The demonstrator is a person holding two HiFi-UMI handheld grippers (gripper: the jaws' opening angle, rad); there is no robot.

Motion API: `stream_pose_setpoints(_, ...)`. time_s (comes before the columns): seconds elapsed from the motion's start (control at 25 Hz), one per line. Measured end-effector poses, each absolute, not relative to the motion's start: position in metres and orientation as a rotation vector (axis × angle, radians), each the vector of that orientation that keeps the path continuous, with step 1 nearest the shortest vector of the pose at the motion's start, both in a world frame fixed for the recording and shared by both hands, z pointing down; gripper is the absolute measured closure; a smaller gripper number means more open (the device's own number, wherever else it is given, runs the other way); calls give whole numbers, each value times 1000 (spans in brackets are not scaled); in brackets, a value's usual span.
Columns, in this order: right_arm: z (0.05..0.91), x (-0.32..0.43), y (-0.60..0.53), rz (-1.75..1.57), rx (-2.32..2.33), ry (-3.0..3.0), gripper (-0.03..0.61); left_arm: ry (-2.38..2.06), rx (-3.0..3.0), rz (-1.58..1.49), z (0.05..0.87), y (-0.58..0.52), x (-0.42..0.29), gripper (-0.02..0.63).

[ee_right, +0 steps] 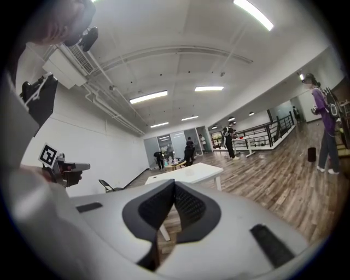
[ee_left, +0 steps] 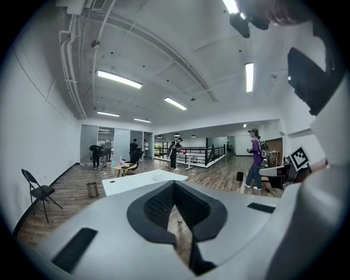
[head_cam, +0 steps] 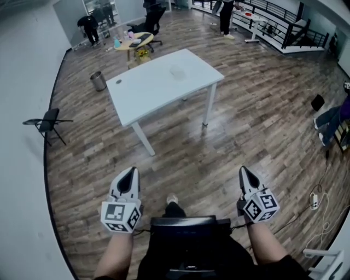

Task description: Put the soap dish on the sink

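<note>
1. Soap dish: I cannot pick it out for certain in any view. Only a faint clear shape [head_cam: 178, 71] lies on the far half of the white table [head_cam: 147, 93], well apart from both tools.
2. Left tool [head_cam: 131, 171]: jaws together, tips meeting, nothing between them. It is held near level above the wood floor [head_cam: 257, 109], with its marker cube on the person's side.
3. Right tool [head_cam: 244, 170]: jaws likewise closed to the tips, and empty. It sits side by side with the left tool, the two well apart.
4. Both tools point toward the table, which stands ahead on white legs with bare floor between it and the tools.
5. A metal bin [head_cam: 98, 81] stands on the floor near the table's left corner.
6. A black folding chair [head_cam: 48, 123] stands by the left wall, clear of the table.
7. Far background: a low round table [head_cam: 134, 39] carries small bottles, with a dark office chair [head_cam: 153, 23] beside it. A standing person [head_cam: 226, 16] is near the black railing [head_cam: 284, 22].
8. Right edge: a white cable and power strip [head_cam: 314, 201] lie on the floor.
</note>
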State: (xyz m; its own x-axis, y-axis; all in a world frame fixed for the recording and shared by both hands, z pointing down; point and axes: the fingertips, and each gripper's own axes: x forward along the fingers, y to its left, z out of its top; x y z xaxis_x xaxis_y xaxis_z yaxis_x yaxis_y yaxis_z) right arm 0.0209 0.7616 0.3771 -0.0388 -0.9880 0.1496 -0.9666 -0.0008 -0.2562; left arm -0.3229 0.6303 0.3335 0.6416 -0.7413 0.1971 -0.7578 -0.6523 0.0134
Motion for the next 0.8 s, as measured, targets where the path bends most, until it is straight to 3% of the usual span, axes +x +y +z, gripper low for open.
stream_pose_setpoints(0.8, 375, 32, 533, -454, -2279, 2052, 572, -1109, 2859, 310, 341, 356, -294, 624)
